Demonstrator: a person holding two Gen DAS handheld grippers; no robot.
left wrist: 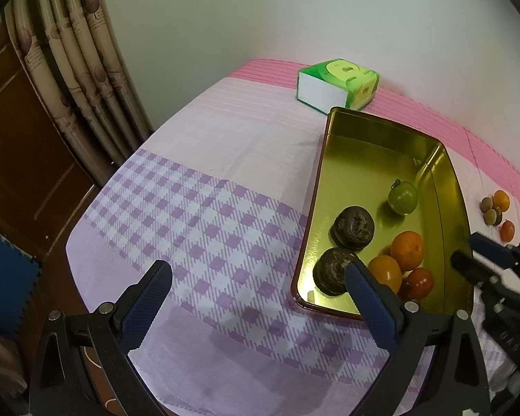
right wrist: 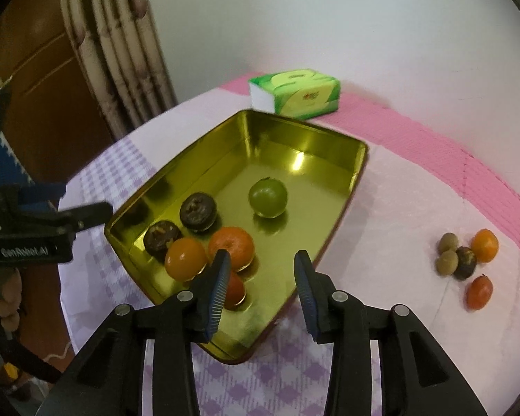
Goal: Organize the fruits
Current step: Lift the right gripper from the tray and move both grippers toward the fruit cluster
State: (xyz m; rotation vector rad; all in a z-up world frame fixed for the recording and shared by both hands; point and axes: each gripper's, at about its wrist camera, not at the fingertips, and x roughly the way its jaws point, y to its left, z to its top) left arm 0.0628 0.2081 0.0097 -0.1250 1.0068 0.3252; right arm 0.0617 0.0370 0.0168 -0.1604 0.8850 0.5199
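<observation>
A shallow rectangular gold-coloured metal tin (right wrist: 343, 187) with a dark red outer rim sits on a table covered by a pink and purple checked cloth (left wrist: 197, 208). Inside it lie six fruits: a round green fruit (right wrist: 267, 197) alone near the middle, two dark brown wrinkled fruits (right wrist: 197, 211) along the left wall, two oranges (right wrist: 231, 248) touching each other, and a small red fruit (right wrist: 235, 290) partly hidden behind the right gripper (right wrist: 261, 270). That gripper's jaws stand apart over the tin's near end, nothing between them. The left gripper (left wrist: 256, 277) is also parted and empty, beside the tin. On the cloth to the tin's right, a cluster of five small fruits (right wrist: 466, 260) remains outside it. A green tissue pack (right wrist: 294, 93) lies behind the tin.
</observation>
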